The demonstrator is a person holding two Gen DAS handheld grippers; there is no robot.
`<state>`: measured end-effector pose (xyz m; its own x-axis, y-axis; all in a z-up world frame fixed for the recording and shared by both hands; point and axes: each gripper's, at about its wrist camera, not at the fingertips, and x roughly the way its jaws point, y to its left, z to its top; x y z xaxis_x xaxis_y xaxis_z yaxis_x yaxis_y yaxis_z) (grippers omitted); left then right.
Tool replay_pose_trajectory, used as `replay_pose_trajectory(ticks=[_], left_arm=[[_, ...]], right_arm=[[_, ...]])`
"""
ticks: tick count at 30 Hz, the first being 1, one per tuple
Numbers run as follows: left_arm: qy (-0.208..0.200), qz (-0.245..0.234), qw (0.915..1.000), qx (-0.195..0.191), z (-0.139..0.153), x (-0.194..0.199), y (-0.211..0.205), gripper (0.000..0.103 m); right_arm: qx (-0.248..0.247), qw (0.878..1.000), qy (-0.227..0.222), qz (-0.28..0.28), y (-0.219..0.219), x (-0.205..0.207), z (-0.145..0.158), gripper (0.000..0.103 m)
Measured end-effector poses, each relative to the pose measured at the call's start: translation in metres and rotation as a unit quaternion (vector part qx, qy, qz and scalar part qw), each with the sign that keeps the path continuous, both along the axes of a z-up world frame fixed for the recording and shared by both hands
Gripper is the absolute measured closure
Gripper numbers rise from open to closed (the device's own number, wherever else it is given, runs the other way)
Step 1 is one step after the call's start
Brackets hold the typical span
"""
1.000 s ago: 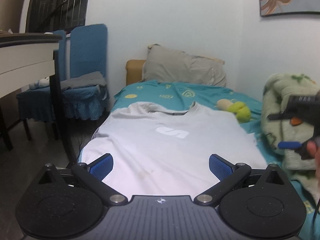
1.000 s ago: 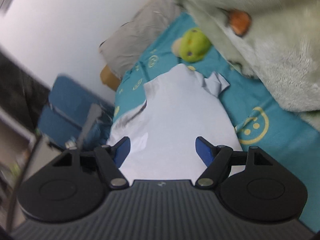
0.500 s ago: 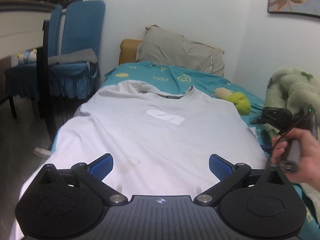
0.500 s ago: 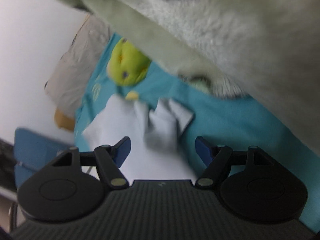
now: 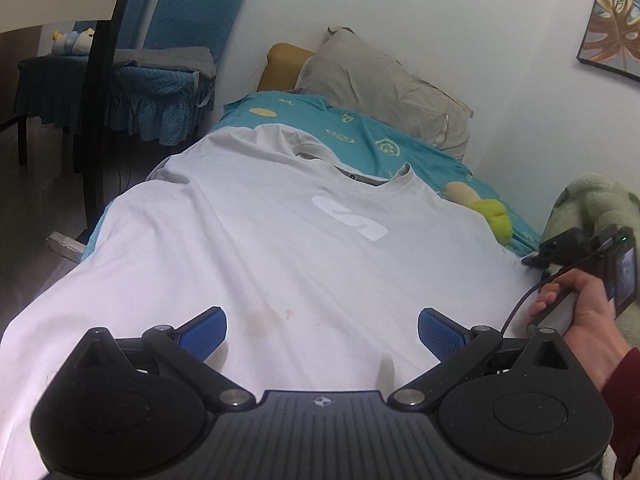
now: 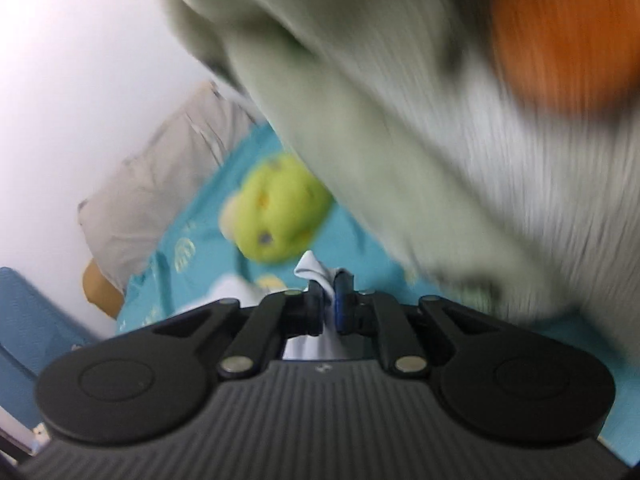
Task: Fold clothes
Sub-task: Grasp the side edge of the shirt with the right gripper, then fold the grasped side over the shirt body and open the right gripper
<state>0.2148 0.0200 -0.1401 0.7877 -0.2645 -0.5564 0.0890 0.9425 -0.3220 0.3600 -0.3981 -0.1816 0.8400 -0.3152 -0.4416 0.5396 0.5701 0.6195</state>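
A white T-shirt (image 5: 280,248) with a white chest logo lies flat, face up, on the bed, collar toward the pillow. My left gripper (image 5: 322,330) is open and empty, low over the shirt's lower part. My right gripper (image 6: 329,292) is shut on the shirt's right sleeve (image 6: 316,270), a white bunch of cloth between its blue pads. In the left wrist view the right gripper (image 5: 548,250) sits at the shirt's right edge, held by a hand.
The bed has a teal sheet (image 5: 368,136), a grey pillow (image 5: 380,84) at the head and a green plush toy (image 5: 488,212). A pale green fleece blanket (image 6: 440,120) is piled at the right. Blue chairs (image 5: 172,60) and a desk stand left of the bed.
My right gripper closed on the shirt's right sleeve; it was open half a second ago. My left gripper moved forward and lower over the shirt, still open.
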Motion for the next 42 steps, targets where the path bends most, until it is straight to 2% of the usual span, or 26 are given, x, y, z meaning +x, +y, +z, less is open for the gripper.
replay_pose_trajectory(ticks=[3,5,6,8,11,14,15,17,18,19,20,22,23,24,28,30,37,40,42], left_arm=[[-0.018,0.001,0.9998,0.010,0.008,-0.005,-0.001,0.000],[-0.041,0.001,0.9989,0.024,0.017,-0.011,-0.002,0.000],[-0.053,0.001,0.9981,0.032,0.021,-0.013,-0.002,0.000],[-0.074,0.002,0.9960,0.050,0.028,-0.018,-0.002,0.000],[-0.097,0.003,0.9926,0.073,0.034,-0.021,-0.003,0.000],[-0.102,0.010,0.9923,0.070,0.036,-0.022,0.001,0.000],[-0.101,0.013,0.9926,0.067,0.036,-0.021,0.003,0.000],[-0.098,0.017,0.9931,0.063,0.034,-0.020,0.006,0.000],[-0.096,0.019,0.9933,0.061,0.033,-0.019,0.008,0.000],[-0.094,0.021,0.9935,0.060,0.033,-0.018,0.009,0.000],[-0.093,0.023,0.9937,0.058,0.032,-0.017,0.011,0.000],[-0.090,0.022,0.9940,0.057,0.030,-0.015,0.012,0.000],[-0.089,0.023,0.9940,0.059,0.029,-0.014,0.012,0.000],[-0.088,0.023,0.9940,0.061,0.029,-0.013,0.012,0.000],[-0.089,0.016,0.9934,0.071,0.030,-0.015,0.009,0.000],[-0.094,0.010,0.9922,0.082,0.033,-0.019,0.004,0.000],[-0.101,-0.025,0.9882,0.113,0.040,-0.041,-0.014,0.001],[-0.090,-0.041,0.9871,0.126,0.038,-0.048,-0.024,0.003],[-0.086,-0.054,0.9843,0.145,0.034,-0.047,-0.034,0.004]], right_arm=[[-0.092,0.996,0.000,0.019,0.010,0.003,0.028,0.095],[-0.209,0.976,0.009,0.060,0.035,0.011,0.045,0.095],[-0.265,0.959,0.009,0.100,0.057,0.015,0.049,0.095],[-0.368,0.912,0.009,0.181,0.100,0.024,0.054,0.095],[-0.425,0.854,0.016,0.299,0.166,0.024,0.029,0.095],[-0.463,0.789,0.026,0.403,0.229,0.018,0.001,0.095],[-0.469,0.775,0.033,0.423,0.242,0.015,-0.009,0.094],[-0.472,0.761,0.054,0.442,0.254,0.010,-0.021,0.092],[-0.465,0.762,0.063,0.446,0.253,0.011,-0.024,0.091],[-0.447,0.773,0.063,0.446,0.247,0.007,-0.018,0.090],[-0.429,0.783,0.062,0.447,0.242,0.004,-0.012,0.083],[-0.392,0.802,0.061,0.447,0.230,-0.004,0.000,0.057],[-0.373,0.811,0.061,0.447,0.225,-0.007,0.006,0.033],[-0.354,0.820,0.061,0.446,0.219,-0.011,0.012,0.021],[-0.278,0.851,0.058,0.442,0.197,-0.026,0.036,0.020],[-0.250,0.869,0.048,0.424,0.185,-0.044,0.059,0.020],[-0.174,0.930,0.043,0.320,0.143,-0.150,0.151,0.020],[-0.135,0.949,0.027,0.284,0.121,-0.197,0.167,0.020],[-0.121,0.957,0.013,0.265,0.109,-0.222,0.171,0.020]])
